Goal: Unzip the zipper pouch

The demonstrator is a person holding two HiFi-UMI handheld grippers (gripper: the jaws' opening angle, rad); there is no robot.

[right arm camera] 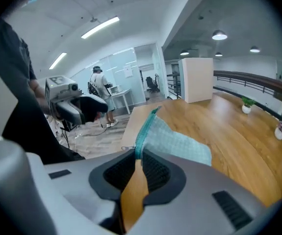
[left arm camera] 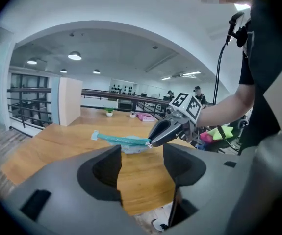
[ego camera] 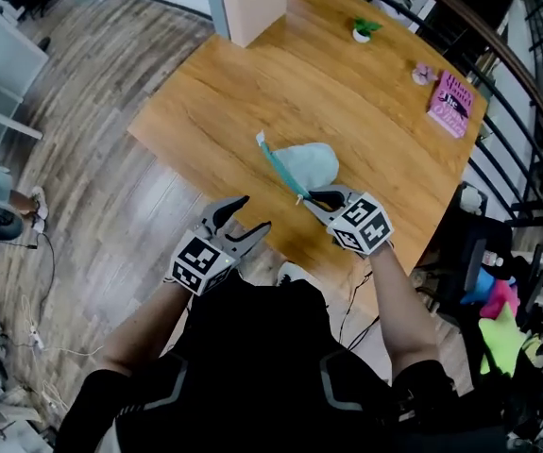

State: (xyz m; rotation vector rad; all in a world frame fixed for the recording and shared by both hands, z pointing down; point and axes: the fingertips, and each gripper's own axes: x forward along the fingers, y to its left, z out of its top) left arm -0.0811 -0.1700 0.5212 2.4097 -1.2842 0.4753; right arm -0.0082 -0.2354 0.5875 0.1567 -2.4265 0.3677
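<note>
A pale mint zipper pouch point(ego camera: 311, 163) lies on the wooden table point(ego camera: 252, 92) near its front edge, its teal zipper point(ego camera: 277, 166) lifted along the left side. My right gripper point(ego camera: 316, 199) is shut on the near end of the zipper, by the pull tab. In the right gripper view the zipper edge point(right arm camera: 143, 131) runs straight into the nearly closed jaws of that gripper point(right arm camera: 138, 155). My left gripper point(ego camera: 254, 212) hovers open off the table's front edge, left of the pouch, with nothing between its fingers. In the left gripper view the pouch point(left arm camera: 126, 143) hangs from the right gripper point(left arm camera: 153, 140).
A tall cream block point(ego camera: 252, 3) stands at the table's far edge. A small potted plant point(ego camera: 363, 29), a small pink object point(ego camera: 424, 73) and a pink book point(ego camera: 451, 102) sit at the far right. A dark railing point(ego camera: 526, 111) runs along the right side.
</note>
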